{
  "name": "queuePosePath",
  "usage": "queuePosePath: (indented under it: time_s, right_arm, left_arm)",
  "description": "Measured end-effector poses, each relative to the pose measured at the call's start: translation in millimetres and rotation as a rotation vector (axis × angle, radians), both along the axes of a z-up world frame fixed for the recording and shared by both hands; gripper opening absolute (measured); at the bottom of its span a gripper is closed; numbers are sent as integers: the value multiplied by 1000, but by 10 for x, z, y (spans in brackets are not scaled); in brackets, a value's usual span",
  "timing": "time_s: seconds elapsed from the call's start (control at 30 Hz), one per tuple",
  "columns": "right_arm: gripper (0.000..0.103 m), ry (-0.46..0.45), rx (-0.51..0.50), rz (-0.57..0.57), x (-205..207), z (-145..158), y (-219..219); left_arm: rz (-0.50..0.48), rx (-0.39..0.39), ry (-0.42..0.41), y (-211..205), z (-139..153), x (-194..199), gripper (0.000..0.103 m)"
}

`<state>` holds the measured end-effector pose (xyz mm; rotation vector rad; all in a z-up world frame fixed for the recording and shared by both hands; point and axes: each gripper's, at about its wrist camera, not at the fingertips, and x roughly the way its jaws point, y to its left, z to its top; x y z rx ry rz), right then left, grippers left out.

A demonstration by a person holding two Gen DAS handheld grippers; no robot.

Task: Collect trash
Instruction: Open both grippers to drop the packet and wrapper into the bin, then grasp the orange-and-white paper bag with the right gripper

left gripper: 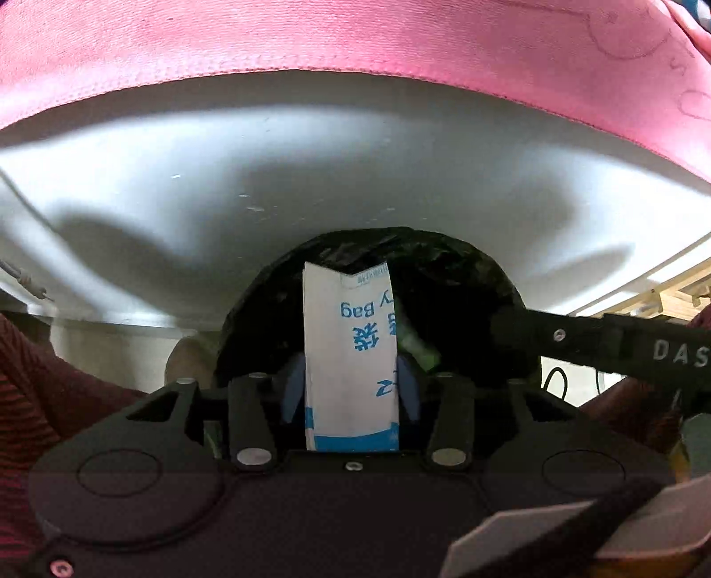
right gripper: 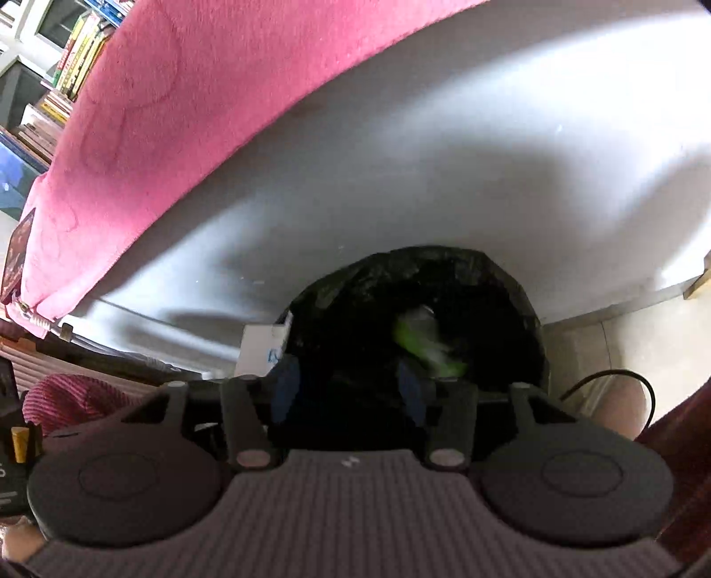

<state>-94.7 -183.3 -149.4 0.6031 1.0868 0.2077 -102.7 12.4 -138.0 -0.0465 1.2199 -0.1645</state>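
A white paper bag (left gripper: pixel 351 355) with blue print stands upright between the blue pads of my left gripper (left gripper: pixel 351 378), above the mouth of a bin lined with a black plastic bag (left gripper: pixel 466 275). Its edges lie close against both pads, which do not visibly squeeze it. In the right wrist view my right gripper (right gripper: pixel 349 378) stands open over the same bin (right gripper: pixel 489 284) with nothing between its fingers. A blurred green piece of trash (right gripper: pixel 422 342) is inside the bin mouth just beyond it, also seen as a green blur (left gripper: pixel 415 347) beside the bag. The white bag's corner (right gripper: pixel 262 351) shows at the left.
A white panel (left gripper: pixel 311 169) rises behind the bin, with a pink cloth (left gripper: pixel 355 35) draped over its top. Books (right gripper: pixel 75 53) stand on shelves at far left. A black cable (right gripper: pixel 622 378) curls on the pale floor right of the bin. A red striped sleeve (left gripper: pixel 44 391) is at left.
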Motion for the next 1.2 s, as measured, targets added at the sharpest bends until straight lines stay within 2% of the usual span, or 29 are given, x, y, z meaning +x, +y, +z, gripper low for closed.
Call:
queuePosePath:
  time_s: [0.13, 0.23, 0.63, 0.8, 0.97, 1.2]
  right_arm:
    - [70, -41, -9, 27, -9, 60, -38]
    - [72, -103, -19, 65, -45, 193, -68]
    - [81, -420, -50, 194, -192, 1072, -260]
    - [84, -536, -46, 205, -229, 1399, -363]
    - [85, -610, -72, 195, -192, 1623, -422]
    - [85, -658, -158, 143, -56, 1889, -489]
  left_arm:
    - [-1, 9, -11, -18, 45, 27, 50]
    - [-10, 13, -41, 21, 189, 27, 51]
    - [-76, -76, -278, 138, 1174, -60, 65]
    - [-97, -89, -368, 142, 1526, -97, 66]
    - [-85, -95, -459, 179, 1780, -93, 68]
    - [-63, -98, -580, 195, 2124, 16, 73]
